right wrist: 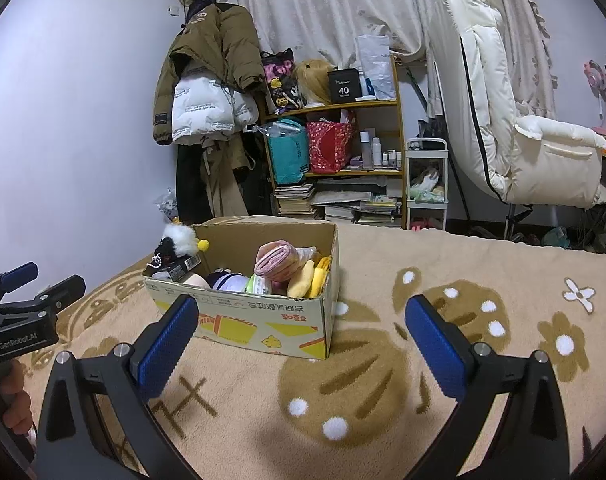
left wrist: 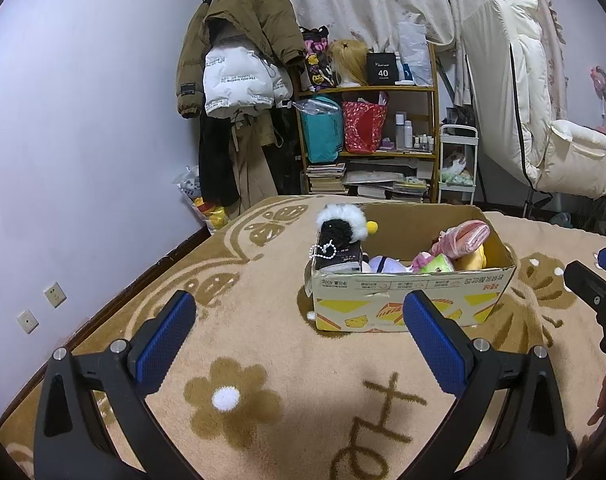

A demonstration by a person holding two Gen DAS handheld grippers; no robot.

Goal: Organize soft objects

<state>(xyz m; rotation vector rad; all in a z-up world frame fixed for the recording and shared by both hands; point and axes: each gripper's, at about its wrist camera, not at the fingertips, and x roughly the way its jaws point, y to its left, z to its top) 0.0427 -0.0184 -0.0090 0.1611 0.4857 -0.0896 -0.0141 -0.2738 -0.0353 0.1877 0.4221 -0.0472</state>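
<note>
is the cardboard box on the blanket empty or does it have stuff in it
Filled: soft toys pile inside the open-topped cardboard box.

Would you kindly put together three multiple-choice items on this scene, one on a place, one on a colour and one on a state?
1. Where does the black and white fuzzy toy sit?
A. at a corner of the cardboard box
B. on the bookshelf
C. on the white chair

2. What colour are the gripper pads?
A. red
B. blue
C. green

3. How do the jaws of the left gripper and right gripper stand?
A. both shut on toys
B. one open, one shut
C. both open and empty

Answers: 1 A, it perches at the corner of the cardboard box. 2 B, all the pads show blue. 3 C, only blanket shows between each pair.
</note>
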